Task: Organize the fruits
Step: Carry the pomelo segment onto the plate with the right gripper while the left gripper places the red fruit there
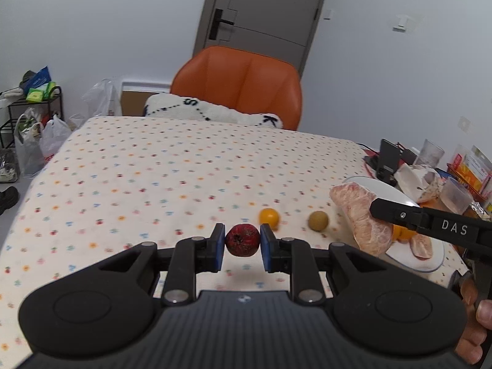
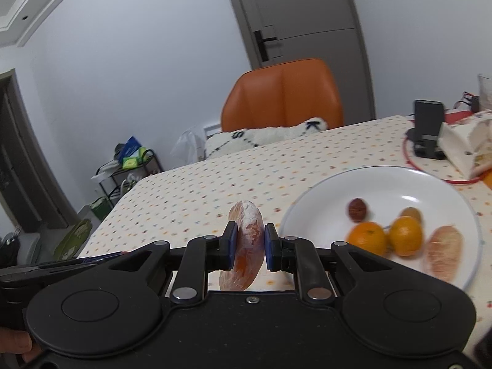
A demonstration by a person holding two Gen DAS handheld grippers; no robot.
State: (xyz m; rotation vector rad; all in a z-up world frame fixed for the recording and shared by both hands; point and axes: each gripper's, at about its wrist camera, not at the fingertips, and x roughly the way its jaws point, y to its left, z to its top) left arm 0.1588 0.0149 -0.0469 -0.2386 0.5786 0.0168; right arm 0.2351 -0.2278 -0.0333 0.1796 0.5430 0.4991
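My left gripper [image 1: 242, 241] is shut on a small dark red fruit [image 1: 242, 240], held just above the dotted tablecloth. A small yellow fruit [image 1: 268, 216] and a greenish-brown one [image 1: 318, 220] lie on the cloth beyond it. My right gripper [image 2: 249, 246] is shut on a peeled pomelo segment [image 2: 247, 230], which the left wrist view shows as the pomelo segment [image 1: 359, 215] over the white plate [image 1: 430, 261]. The white plate [image 2: 338, 190] holds two oranges [image 2: 367, 237], a dark red fruit [image 2: 358, 210], a brownish fruit [image 2: 411, 213] and another pomelo segment [image 2: 444, 252].
An orange chair [image 1: 236, 83] with a white cushion [image 1: 212, 112] stands at the table's far edge. A black phone stand [image 2: 427, 129], a tissue pack [image 2: 467, 144] and cups [image 1: 430, 153] crowd the right side. A shelf with bags [image 1: 30, 117] is on the floor at left.
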